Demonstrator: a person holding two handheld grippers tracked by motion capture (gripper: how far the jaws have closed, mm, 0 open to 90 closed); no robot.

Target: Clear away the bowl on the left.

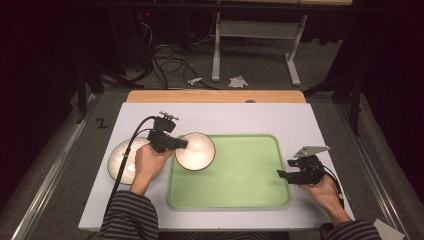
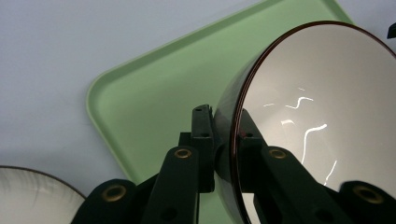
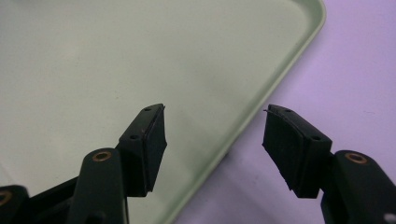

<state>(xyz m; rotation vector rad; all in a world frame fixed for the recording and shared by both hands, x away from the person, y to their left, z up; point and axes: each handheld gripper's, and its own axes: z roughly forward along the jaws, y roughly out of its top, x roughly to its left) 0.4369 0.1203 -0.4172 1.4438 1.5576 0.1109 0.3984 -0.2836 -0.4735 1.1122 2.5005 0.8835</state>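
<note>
A white bowl (image 1: 195,151) with a dark rim hangs over the near-left corner of the green tray (image 1: 250,170). My left gripper (image 1: 181,144) is shut on its rim. In the left gripper view the jaws pinch the bowl's (image 2: 317,107) wall, one pad inside and one outside, and the tray (image 2: 154,102) lies below. My right gripper (image 1: 283,174) stands open at the tray's right edge, low over the table. In the right gripper view its pads (image 3: 152,140) are wide apart with nothing between them, straddling the tray's rim (image 3: 285,70).
A white plate (image 1: 122,159) with a dark rim lies on the white table (image 1: 225,117) left of the tray, partly under the left hand; its edge shows as plate (image 2: 32,196) in the left gripper view. A wooden strip (image 1: 215,96) borders the far edge. Most of the tray is bare.
</note>
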